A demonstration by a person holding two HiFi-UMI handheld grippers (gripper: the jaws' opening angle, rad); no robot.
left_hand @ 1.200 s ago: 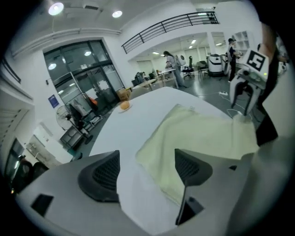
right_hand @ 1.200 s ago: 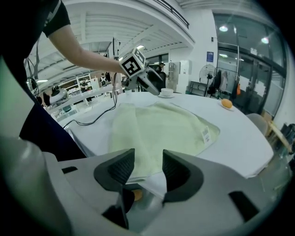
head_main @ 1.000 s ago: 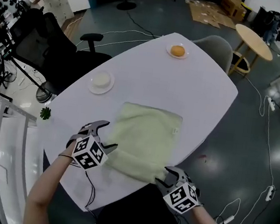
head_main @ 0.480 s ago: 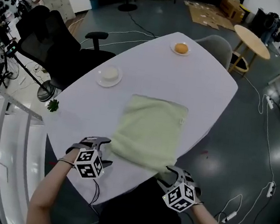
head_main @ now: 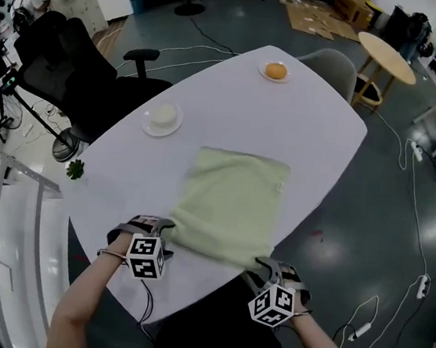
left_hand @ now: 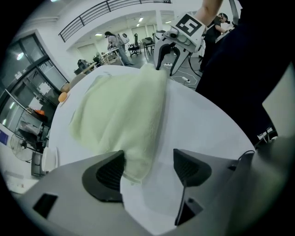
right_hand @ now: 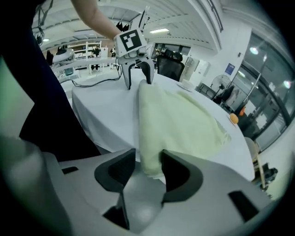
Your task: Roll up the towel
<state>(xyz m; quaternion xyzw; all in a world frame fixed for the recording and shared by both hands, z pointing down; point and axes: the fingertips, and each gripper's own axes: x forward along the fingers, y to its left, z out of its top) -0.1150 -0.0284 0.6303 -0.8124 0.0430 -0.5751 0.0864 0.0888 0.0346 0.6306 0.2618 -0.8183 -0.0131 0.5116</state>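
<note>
Left side first: the left gripper [head_main: 151, 224] carries a marker cube [head_main: 145, 256] of black-and-white squares, pattern only, no words to read. Across on the towel [head_main: 230, 206] there's a small tag [head_main: 277, 187] on the right edge, too small to read. Then the right gripper [head_main: 260, 267], with a second marker cube [head_main: 271, 305] of the same kind.

Both forearms are cut off at the bottom of the head view, and the person's dark clothing hides the near edge of the table [head_main: 310, 133] between them.

The pale green towel lies flat and unrolled on the white table, its near edge right at the table's near rim.

Now the fingers. The left gripper's jaws stand wide apart. The towel's near left corner lies between them, against one pad [left_hand: 108, 173] and clear of the other, so nothing is gripped. The right gripper's jaws have just been closing with the near right corner between them. Cloth touches one pad, a thin sliver shows at the other, not yet pinched.
</note>
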